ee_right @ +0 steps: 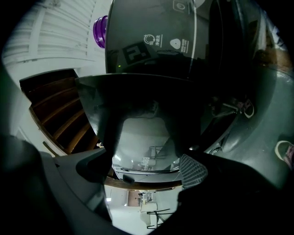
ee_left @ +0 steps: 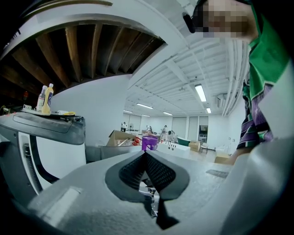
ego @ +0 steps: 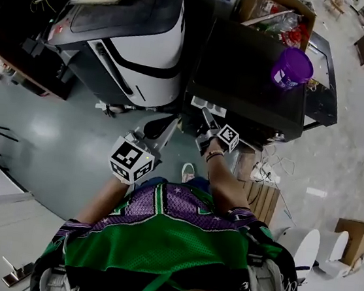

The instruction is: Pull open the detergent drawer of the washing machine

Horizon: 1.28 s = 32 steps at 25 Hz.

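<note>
Grey-green polished floor (ego: 52, 132), open workshop space. No desk in use; the machines stand directly on the floor.

- Dark washing machine (ego: 249, 84) at centre-right of the head view, with a purple cup (ego: 291, 68) on its top. An open cardboard box (ego: 278, 5) sits behind it.
- A white-and-black machine (ego: 142, 44) stands just beside it on the left. Bottles stand on its top, one of them a yellow bottle (ee_left: 47, 97).
- Detergent drawer (ego: 208, 105): at the upper left corner of the washing machine's front. From above it shows as a light strip with divisions, standing slightly out from the front.
- Right claw (ee_right: 142, 167): jaws apart. It is held up at the drawer; the drawer's dark front panel and the pale tray under it fill the space between and just ahead of the jaws. Cannot tell whether either jaw touches the panel.
- Left claw (ee_left: 146, 156): jaws together, ribbed pads meeting at the tips, nothing between them. It is held low in front of the person's green-and-purple shirt (ego: 170, 239), apart from both machines and pointing across the room towards the cup.
</note>
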Each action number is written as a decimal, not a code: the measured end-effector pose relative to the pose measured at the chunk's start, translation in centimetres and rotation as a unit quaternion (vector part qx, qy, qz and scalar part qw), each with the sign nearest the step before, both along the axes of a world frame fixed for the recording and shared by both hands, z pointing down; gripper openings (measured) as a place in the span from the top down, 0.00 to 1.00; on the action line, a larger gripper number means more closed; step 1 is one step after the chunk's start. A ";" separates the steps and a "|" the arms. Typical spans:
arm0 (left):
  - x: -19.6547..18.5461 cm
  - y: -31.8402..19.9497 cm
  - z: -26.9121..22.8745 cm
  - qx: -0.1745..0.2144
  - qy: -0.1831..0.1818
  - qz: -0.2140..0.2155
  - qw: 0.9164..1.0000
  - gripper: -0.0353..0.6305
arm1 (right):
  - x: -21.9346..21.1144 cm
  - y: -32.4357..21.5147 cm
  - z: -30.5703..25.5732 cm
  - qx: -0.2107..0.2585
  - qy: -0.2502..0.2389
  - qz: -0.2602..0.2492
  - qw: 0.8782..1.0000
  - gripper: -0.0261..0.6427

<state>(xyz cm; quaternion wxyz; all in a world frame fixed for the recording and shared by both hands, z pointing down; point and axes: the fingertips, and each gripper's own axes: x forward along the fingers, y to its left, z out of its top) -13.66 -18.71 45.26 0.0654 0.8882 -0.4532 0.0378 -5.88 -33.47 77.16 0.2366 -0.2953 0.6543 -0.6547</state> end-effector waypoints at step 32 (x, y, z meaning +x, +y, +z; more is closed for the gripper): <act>2.4 3.5 -1.6 0.020 0.014 0.068 0.997 0.92 | -0.1 10.5 -0.1 0.002 0.014 -0.051 0.999 0.28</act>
